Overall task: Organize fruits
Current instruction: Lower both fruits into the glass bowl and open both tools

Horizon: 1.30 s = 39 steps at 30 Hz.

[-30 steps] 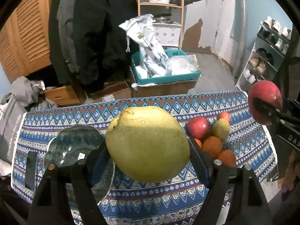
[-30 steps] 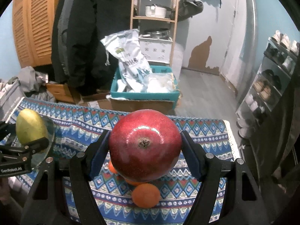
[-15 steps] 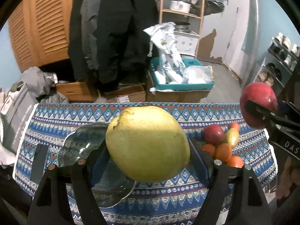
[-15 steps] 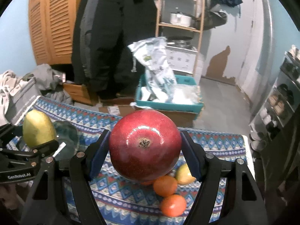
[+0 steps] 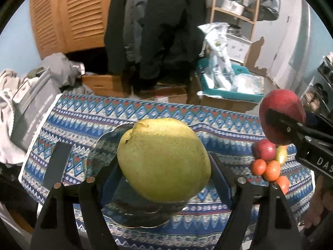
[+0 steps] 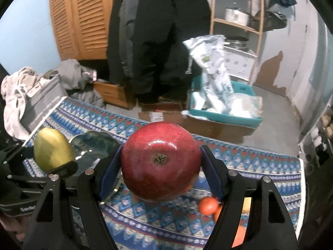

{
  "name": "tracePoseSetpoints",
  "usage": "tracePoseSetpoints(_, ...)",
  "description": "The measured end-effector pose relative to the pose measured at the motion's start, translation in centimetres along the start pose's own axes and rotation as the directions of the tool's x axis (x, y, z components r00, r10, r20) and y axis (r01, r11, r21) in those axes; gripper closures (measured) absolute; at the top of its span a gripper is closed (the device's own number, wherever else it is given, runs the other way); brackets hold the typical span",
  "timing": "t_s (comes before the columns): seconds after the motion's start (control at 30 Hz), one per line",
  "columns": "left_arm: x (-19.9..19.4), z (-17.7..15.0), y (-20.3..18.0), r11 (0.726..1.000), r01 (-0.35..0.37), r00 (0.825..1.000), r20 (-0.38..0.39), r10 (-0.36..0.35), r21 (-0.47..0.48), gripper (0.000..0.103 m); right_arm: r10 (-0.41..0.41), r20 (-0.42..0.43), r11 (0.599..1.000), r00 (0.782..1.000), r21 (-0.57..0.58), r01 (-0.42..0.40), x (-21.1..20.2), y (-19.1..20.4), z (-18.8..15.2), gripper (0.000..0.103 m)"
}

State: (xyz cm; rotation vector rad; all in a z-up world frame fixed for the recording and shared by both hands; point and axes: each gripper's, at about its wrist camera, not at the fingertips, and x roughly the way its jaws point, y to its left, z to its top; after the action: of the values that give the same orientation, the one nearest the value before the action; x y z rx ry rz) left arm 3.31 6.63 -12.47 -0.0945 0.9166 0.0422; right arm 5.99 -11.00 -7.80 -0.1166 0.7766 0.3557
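Both grippers had drifted leftward over the past second, so that the glass plate [image 5: 108, 145], formerly off to the left of the left wrist view, now sat almost directly beneath the left gripper [image 5: 164, 162]. That gripper was clenched on a yellow-green pear [image 5: 163, 159], held in the air above the plate, its blue pads [image 5: 220, 179] pressed to either side of the fruit. The right gripper [image 6: 160, 164] grasped a red apple [image 6: 160, 160] with its dimpled end facing the camera, raised above the patterned blue tablecloth [image 6: 260, 164] toward the cloth's right half. From the right wrist view the pear [image 6: 53, 150] and the left gripper showed at the left, just beside the plate [image 6: 93, 143]. A small heap of loose fruit lay near the right edge of the cloth: a smaller red apple [image 5: 265, 150], a yellowish fruit [image 5: 281, 155] touching it, and three oranges [image 5: 271, 170] clustered in front. A dark flat rectangle [image 5: 57, 165] lay on the cloth near its left edge. Behind the table stood a teal bin [image 5: 229, 94] holding plastic bags.
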Motion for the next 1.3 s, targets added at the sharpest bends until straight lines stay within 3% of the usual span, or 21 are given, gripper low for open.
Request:
tracePoseSetpoints(0.37, 3.0, -1.6, 5.2, 0.996, -0.065, 0.995, -0.079, 0.06, -0.068, 0.022, 0.112, -0.097, 0.993, 0.989, -0.018, -0.114, 5.4, 5.2, 1.0, 0.029)
tracePoseSetpoints(0.63, 6.0, -3.0, 7.7, 0.99, -0.104, 0.984, -0.154, 0.088, -0.097, 0.022, 0.162, -0.213, 0.984, 0.964, -0.044, -0.175, 10.5, 8.6, -0.1, 0.029)
tracePoseSetpoints(0.97, 8.8, -4.7, 9.3, 0.987, -0.116, 0.967, -0.241, 0.086, -0.114, 0.022, 0.152, -0.335, 0.976, 0.93, -0.098, -0.194, 14.7, 11.2, -2.4, 0.029)
tracePoseSetpoints(1.3, 10.8, -5.8, 9.7, 0.983, -0.11, 0.941, -0.333, 0.057, -0.144, 0.022, 0.152, -0.411, 0.977, 0.899, -0.077, -0.201, 16.8, 11.3, -3.9, 0.029)
